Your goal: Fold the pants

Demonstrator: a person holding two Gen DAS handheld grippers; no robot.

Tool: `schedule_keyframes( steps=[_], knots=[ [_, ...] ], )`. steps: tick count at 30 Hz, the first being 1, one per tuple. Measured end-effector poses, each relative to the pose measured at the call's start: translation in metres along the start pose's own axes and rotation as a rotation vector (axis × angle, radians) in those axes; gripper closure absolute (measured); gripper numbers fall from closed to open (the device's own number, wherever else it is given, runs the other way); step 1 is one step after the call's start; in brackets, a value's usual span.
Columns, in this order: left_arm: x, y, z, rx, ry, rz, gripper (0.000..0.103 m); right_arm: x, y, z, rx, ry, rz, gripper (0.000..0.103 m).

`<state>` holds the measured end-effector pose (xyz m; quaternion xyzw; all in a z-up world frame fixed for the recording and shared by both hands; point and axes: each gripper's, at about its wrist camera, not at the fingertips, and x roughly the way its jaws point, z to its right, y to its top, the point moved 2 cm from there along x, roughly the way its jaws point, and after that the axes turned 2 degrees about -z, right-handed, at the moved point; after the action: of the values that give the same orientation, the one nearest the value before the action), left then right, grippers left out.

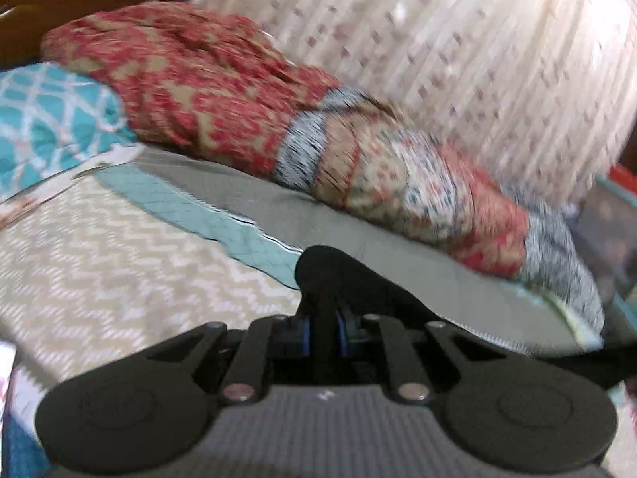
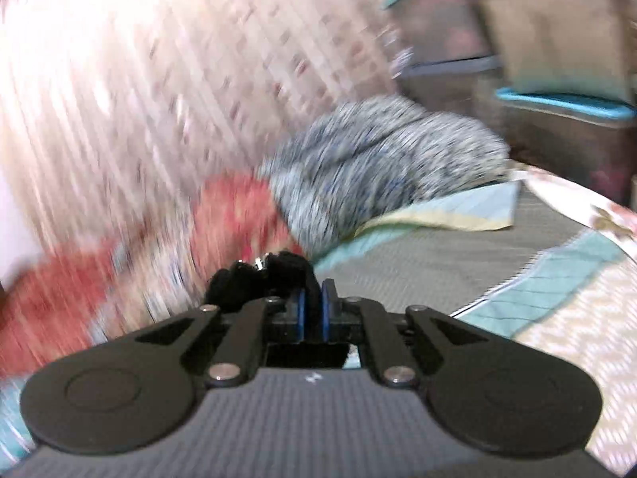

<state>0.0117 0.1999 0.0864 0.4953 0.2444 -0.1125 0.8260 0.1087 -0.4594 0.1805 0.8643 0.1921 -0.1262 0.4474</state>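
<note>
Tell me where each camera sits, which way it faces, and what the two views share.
Left wrist: on the left gripper, looking along its fingers, shut on black pants, across a chevron bedspread to a red patterned cloth roll and curtain.
Right wrist: on the right gripper, shut on black pants, facing the same roll's grey end, with storage bins beyond; heavily blurred.
Shared: pants, roll, curtain, bedspread. No hand shows.

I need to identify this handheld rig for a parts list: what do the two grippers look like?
Both match. The left gripper and right gripper have matte black linkage arms with silver pivot pins, round black discs either side, blue-edged finger pads, and a grey ribbed body with a small white mark.
</note>
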Motion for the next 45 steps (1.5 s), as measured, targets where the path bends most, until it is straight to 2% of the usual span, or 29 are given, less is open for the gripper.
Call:
schedule_keyframes(
  steps=[3, 6, 7, 10, 11, 15, 18, 23, 27, 28, 29, 31, 34, 37, 41, 45],
  knots=[
    [-0.023, -0.007, -0.021, -0.094, -0.004, 0.013, 0.092, -0.047, 0.013, 0.023, 0.110, -0.007, 0.052, 0.092],
    [-0.030, -0.018, -0.031, -0.109, 0.018, -0.027, 0.092, -0.046, 0.006, 0.047, 0.156, -0.125, 0.049, 0.091],
    [-0.030, -0.022, -0.033, -0.101, 0.035, -0.040, 0.092, -0.037, 0.002, 0.059, 0.186, -0.175, 0.037, 0.087],
    [-0.029, -0.030, -0.036, -0.124, 0.051, -0.083, 0.092, -0.021, -0.026, 0.101, 0.207, -0.379, -0.033, 0.057],
    [-0.031, -0.032, -0.035, -0.132, 0.044, -0.087, 0.092, -0.020, -0.037, 0.111, 0.219, -0.429, -0.044, 0.057],
    [-0.039, -0.034, -0.027, -0.068, 0.059, -0.074, 0.092, -0.026, -0.076, 0.127, 0.191, -0.411, -0.105, 0.057],
    [-0.039, -0.034, -0.025, -0.069, 0.061, -0.079, 0.092, -0.016, -0.097, 0.130, 0.163, -0.397, -0.187, 0.057],
    [-0.038, -0.037, -0.023, -0.079, 0.071, -0.082, 0.092, 0.009, -0.128, 0.144, 0.241, -0.385, -0.271, 0.057],
    [-0.041, -0.035, -0.023, -0.077, 0.069, -0.082, 0.092, 0.030, -0.143, 0.155, 0.376, -0.290, -0.296, 0.058],
    [-0.042, -0.034, -0.023, -0.077, 0.067, -0.081, 0.092, 0.034, -0.145, 0.155, 0.400, -0.268, -0.299, 0.072],
    [-0.042, -0.033, -0.022, -0.076, 0.067, -0.079, 0.092, 0.036, -0.145, 0.153, 0.410, -0.266, -0.305, 0.095],
    [-0.044, -0.031, -0.022, -0.075, 0.067, -0.075, 0.092, 0.025, -0.131, 0.148, 0.429, -0.254, -0.253, 0.096],
    [-0.044, -0.025, -0.023, -0.095, 0.047, -0.065, 0.092, -0.007, -0.098, 0.134, 0.481, -0.166, -0.090, 0.096],
    [-0.031, -0.016, -0.022, -0.126, -0.003, -0.074, 0.092, -0.021, -0.056, 0.116, 0.433, -0.159, 0.023, 0.096],
    [0.000, -0.004, -0.010, -0.128, -0.027, -0.047, 0.092, 0.016, -0.019, 0.088, 0.350, -0.173, 0.037, 0.096],
    [0.044, 0.004, 0.006, -0.130, -0.029, -0.043, 0.092, 0.077, -0.013, 0.071, 0.298, -0.243, 0.040, 0.096]
  ],
)
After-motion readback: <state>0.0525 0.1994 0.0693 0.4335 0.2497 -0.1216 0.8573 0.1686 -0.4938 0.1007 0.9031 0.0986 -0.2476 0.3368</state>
